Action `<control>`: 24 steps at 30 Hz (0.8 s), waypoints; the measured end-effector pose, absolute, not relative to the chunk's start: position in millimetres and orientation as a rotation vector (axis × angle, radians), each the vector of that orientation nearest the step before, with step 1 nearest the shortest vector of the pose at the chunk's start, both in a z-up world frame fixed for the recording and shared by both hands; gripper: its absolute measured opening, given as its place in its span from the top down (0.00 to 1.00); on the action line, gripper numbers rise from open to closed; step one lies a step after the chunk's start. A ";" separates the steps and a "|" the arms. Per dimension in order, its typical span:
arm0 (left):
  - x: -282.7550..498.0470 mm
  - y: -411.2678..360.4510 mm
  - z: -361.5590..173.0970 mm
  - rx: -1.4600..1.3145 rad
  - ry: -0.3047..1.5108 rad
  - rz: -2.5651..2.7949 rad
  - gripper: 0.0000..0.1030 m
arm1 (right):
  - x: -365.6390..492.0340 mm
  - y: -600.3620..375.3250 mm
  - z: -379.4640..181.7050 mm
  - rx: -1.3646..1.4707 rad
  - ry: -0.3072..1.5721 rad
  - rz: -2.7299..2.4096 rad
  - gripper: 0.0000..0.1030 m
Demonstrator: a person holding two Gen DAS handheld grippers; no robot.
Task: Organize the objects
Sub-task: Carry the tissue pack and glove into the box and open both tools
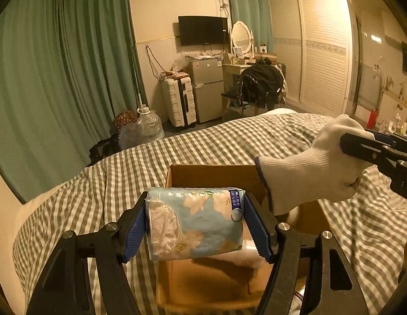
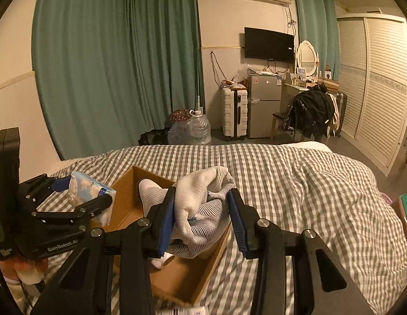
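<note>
My left gripper is shut on a blue floral tissue pack, pads pressing both ends, above an open cardboard box on the bed. A white-gloved hand reaches over the box's right side, holding the other tool. In the right wrist view my right gripper is shut on a bunched white mesh cloth that hangs over the box. White items lie inside the box. At the left of that view the left gripper holds the tissue pack beside the box's left wall.
The box rests on a grey-and-white checked bedcover. Beyond the bed's far edge stand clear water jugs, a white suitcase, a small fridge and a chair draped in black clothes. A teal object sits at the right edge.
</note>
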State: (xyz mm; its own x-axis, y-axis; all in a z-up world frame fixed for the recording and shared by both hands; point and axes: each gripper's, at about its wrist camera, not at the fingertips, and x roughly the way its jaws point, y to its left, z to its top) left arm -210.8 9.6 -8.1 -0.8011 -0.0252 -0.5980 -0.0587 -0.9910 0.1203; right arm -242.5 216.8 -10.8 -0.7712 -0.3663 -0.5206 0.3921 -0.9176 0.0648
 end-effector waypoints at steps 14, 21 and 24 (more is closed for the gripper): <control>-232.7 13.9 -41.6 -0.989 0.281 2.954 0.30 | -284.2 197.3 -71.9 0.931 -0.014 -2.536 0.59; -215.4 25.1 -30.3 -0.931 0.335 2.977 0.06 | -262.4 211.0 -46.8 0.800 -0.061 -2.577 0.30; -203.4 26.2 -26.0 -0.917 0.363 2.997 0.05 | -250.6 219.2 -34.5 0.790 -0.070 -2.588 0.24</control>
